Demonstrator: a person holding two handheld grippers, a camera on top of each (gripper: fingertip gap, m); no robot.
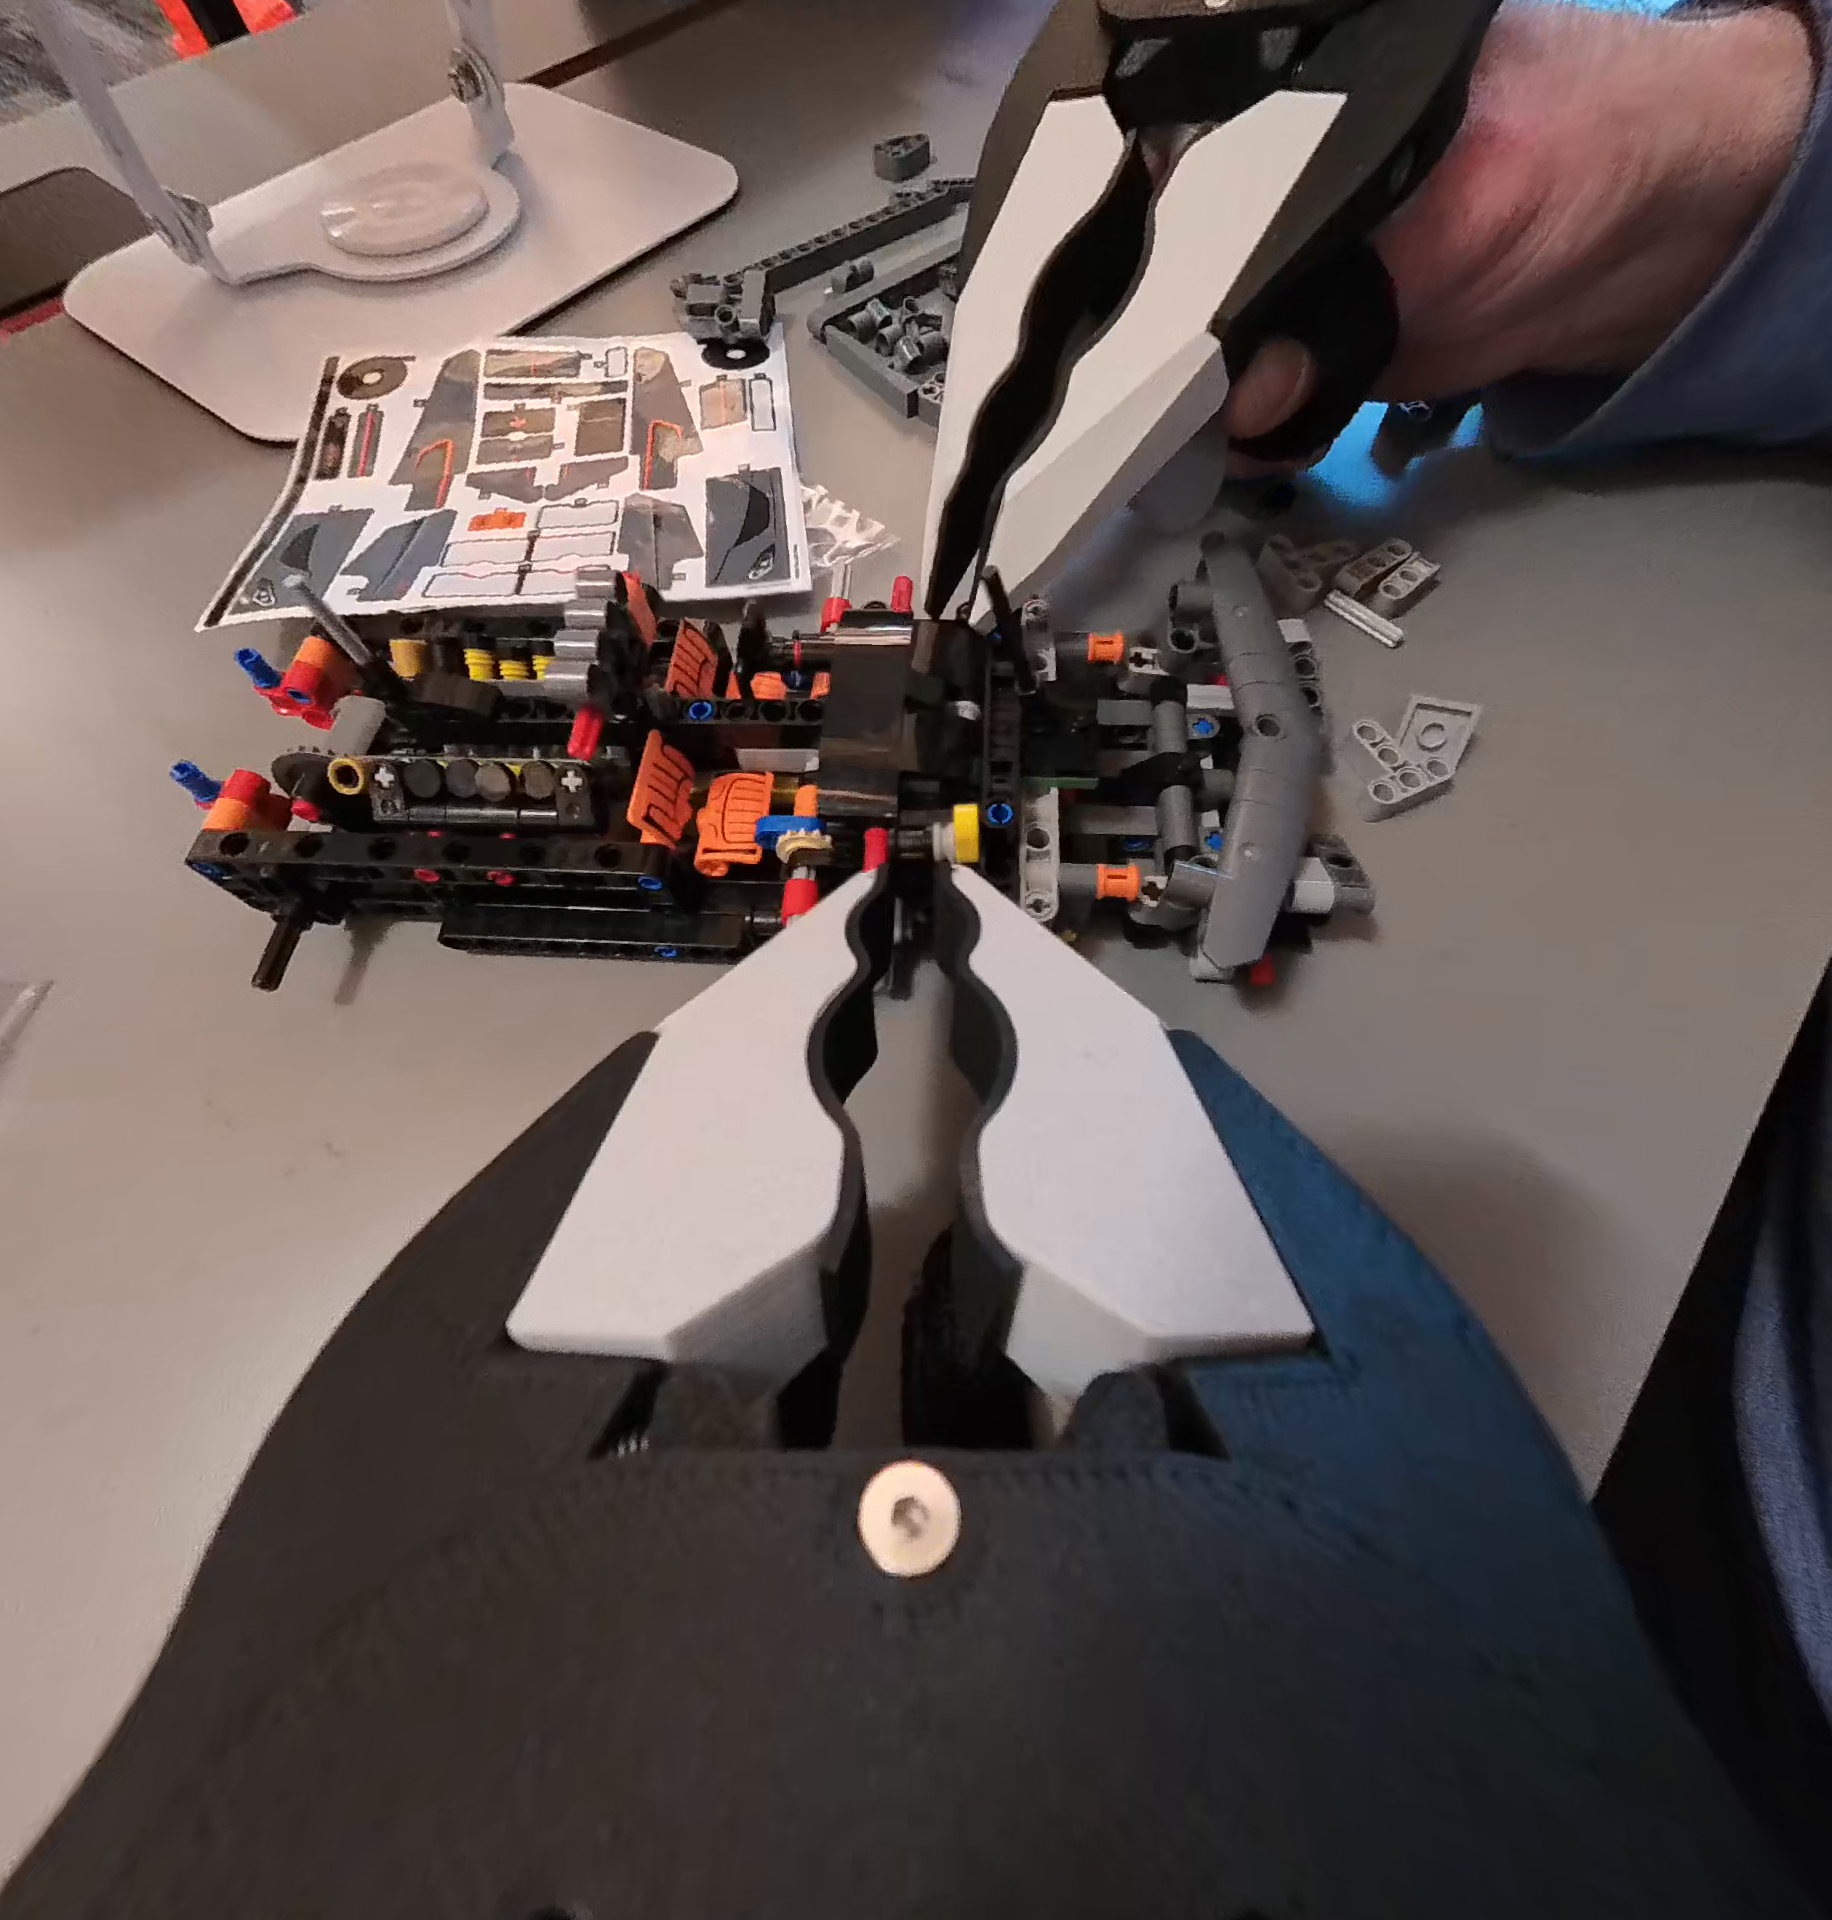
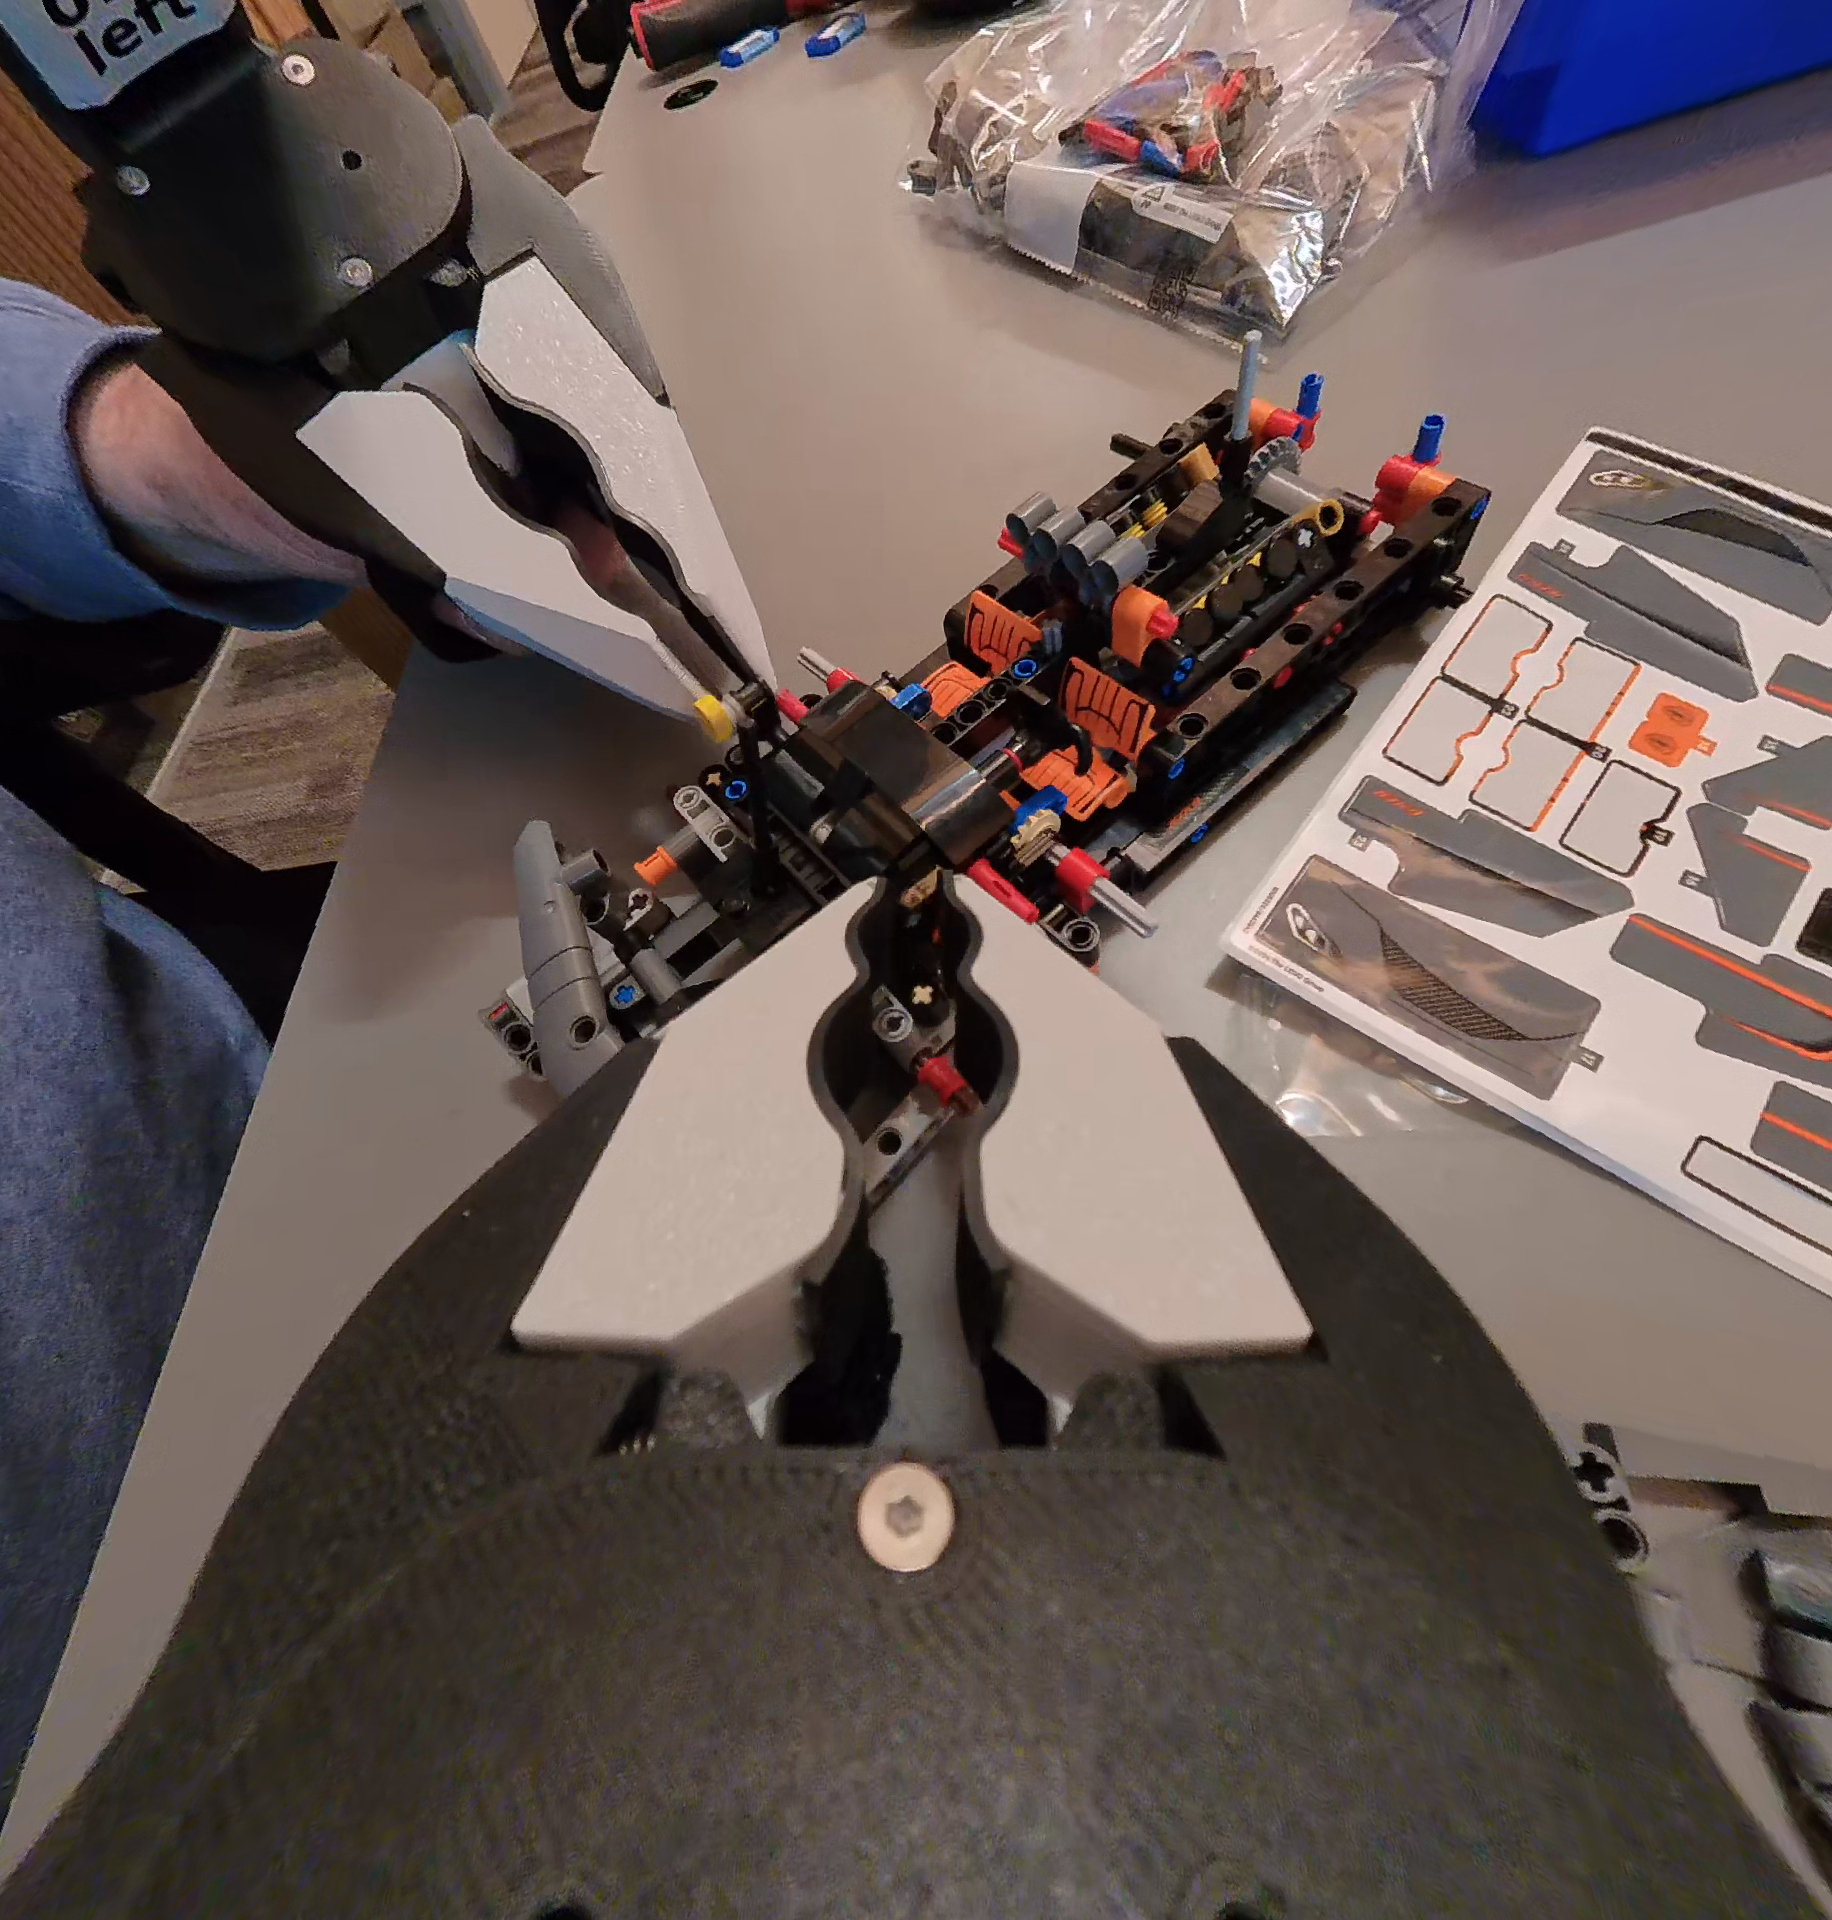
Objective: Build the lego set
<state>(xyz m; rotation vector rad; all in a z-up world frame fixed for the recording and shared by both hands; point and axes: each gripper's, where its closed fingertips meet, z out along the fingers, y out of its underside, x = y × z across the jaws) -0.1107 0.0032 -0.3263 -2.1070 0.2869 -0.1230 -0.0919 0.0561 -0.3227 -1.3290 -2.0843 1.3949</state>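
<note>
Pinching the chassis [image 1: 746, 769] from opposite sides: left hand-held gripper [image 1: 907, 883] closed on its near-edge axle, right hand-held gripper [image 2: 907, 894] closed on the far edge. Chassis long axis runs crosswise on the surface [image 1: 268, 1143].

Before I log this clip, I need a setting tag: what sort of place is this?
Probably an office or hobby desk: a grey table with a monitor stand, a half-built lego car, its sticker sheet and bagged parts.
</note>
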